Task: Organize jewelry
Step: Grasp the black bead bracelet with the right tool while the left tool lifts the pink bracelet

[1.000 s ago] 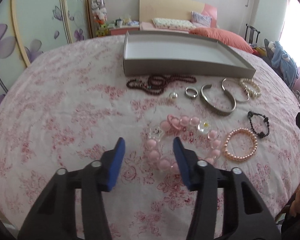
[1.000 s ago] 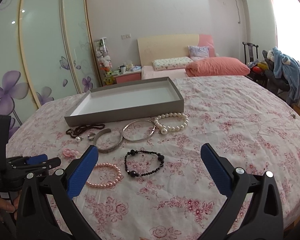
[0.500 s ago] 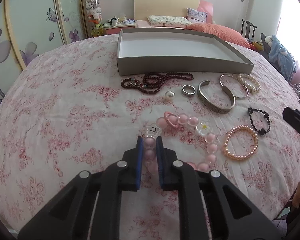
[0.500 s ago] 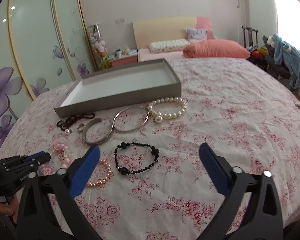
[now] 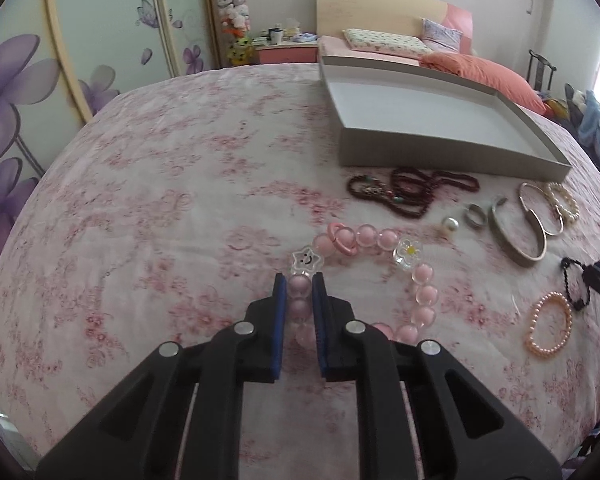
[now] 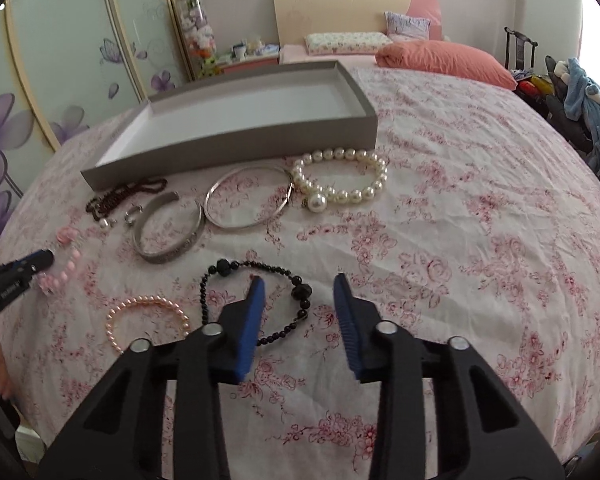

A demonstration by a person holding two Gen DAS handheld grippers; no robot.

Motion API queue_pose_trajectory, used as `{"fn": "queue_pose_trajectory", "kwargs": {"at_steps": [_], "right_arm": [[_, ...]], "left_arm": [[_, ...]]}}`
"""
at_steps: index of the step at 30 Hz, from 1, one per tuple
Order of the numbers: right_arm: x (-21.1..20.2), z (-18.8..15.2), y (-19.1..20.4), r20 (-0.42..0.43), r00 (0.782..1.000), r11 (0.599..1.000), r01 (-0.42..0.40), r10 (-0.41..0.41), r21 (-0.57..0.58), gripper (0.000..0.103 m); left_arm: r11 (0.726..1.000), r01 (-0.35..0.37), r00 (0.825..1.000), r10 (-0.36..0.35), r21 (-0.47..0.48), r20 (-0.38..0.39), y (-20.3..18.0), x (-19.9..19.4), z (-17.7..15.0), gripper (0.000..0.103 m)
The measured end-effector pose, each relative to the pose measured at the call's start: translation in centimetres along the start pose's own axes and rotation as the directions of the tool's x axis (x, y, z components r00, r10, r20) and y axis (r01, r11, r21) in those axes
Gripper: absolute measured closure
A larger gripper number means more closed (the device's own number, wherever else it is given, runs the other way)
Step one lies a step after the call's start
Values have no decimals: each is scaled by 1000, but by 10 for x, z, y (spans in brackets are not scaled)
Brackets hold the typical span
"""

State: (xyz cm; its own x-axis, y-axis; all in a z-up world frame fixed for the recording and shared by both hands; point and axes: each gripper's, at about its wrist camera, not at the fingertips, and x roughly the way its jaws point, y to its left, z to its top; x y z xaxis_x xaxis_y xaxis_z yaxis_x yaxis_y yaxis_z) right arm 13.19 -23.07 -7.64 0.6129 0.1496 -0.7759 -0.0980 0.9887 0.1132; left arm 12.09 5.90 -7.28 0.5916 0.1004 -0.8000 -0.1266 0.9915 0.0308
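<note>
jaws of left gripper [image 5: 299, 280] clamp pink bead bracelet [image 5: 423, 295] (right's closing).

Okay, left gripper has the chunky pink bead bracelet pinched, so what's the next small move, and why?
Probably lift the left gripper clear of the bedspread and carry the pink bead bracelet toward the grey tray: the jaws are shut on its beads, most of the loop trails on the cloth, and the tray looks empty.
</note>
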Motion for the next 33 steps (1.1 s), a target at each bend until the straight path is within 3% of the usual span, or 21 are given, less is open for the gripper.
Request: {"fn": "queue_pose_trajectory", "kwargs": {"at_steps": [4,9,19,33], "right_arm": [[1,-2,3,0,1000,1000,13,-13,-21,77],[3,0,2,1,999,998,49,-49,-44,90],[8,13,-25,14,993,993,117,-117,15,91],[11,19,-32,30,996,995,88,-89,46,91]], "left_arm": [[1000,-5,1000,5,2,4,0,0,1,89],[1000,-1,1000,1,-2,5,-1,0,0,89],[1000,1,1000,-1,-7,15,0,-1,1,89],[1000,10,1000,-9,-23,30,-1,-1,-2,89]]}}
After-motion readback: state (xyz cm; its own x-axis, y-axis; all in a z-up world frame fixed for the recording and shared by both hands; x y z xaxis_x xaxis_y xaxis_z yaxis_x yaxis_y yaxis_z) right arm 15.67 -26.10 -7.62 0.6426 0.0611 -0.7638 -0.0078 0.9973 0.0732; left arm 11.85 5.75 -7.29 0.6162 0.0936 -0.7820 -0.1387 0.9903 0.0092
